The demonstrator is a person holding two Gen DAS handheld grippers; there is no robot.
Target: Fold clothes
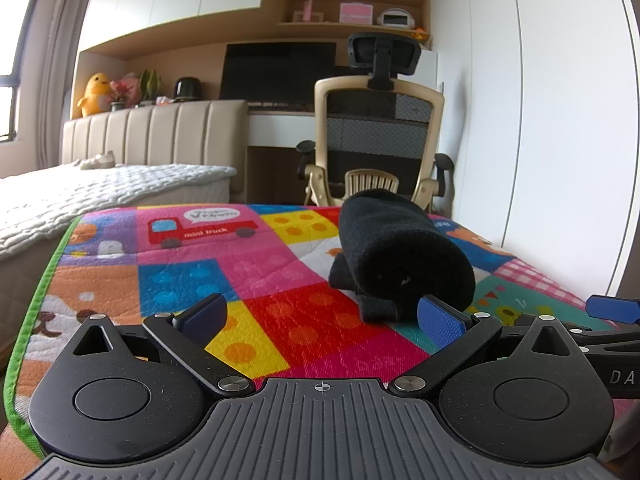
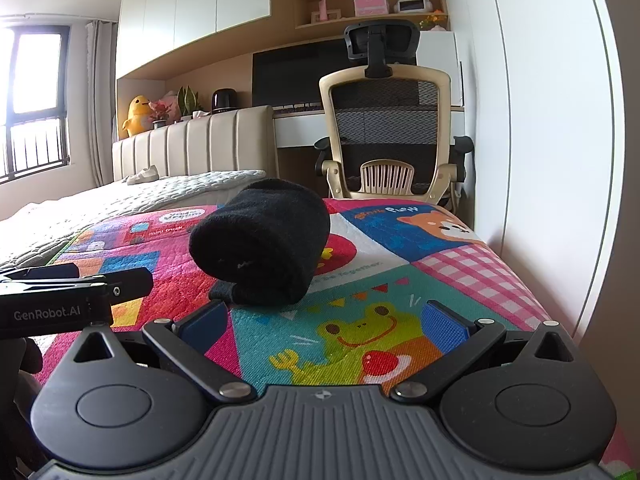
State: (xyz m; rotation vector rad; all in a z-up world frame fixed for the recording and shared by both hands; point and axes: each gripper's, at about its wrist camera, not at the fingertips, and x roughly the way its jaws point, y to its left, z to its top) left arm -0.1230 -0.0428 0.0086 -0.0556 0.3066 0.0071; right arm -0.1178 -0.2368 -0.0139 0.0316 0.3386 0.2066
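Left gripper (image 1: pixel 322 314): jaws spread wide, nothing between the blue pads (image 1: pixel 438 318), low over the play mat (image 1: pixel 256 276). Right gripper (image 2: pixel 324 322): jaws likewise spread, holding nothing, over the frog print (image 2: pixel 360 332) on the same mat.

Black garment (image 1: pixel 400 256): rolled into a thick bundle, lying on the mat. In the left wrist view it sits at 1 o'clock from the gripper, rolled end facing the camera, a flatter flap (image 1: pixel 376 308) sticking out underneath at the near side. The right pad of the left gripper is just beside that flap; contact can't be told. In the right wrist view the bundle (image 2: pixel 264 244) sits at 11 o'clock from the right gripper, apart from both pads, with a small tail (image 2: pixel 224 292) at its lower left, near the left pad.

Both tools are side by side: the right gripper's blue tip (image 1: pixel 612 308) shows at 3 o'clock in the left view, the left gripper body marked "GenRobot.AI" (image 2: pixel 52 308) at 9 o'clock in the right view.

Background at 12 o'clock: office chair (image 1: pixel 380 136) with black headrest, desk and dark monitor (image 1: pixel 276 72) behind it. At 10 o'clock: bed (image 1: pixel 100 192) with white quilted cover, beige padded headboard (image 1: pixel 160 132), yellow plush toy (image 1: pixel 94 94) on the ledge.
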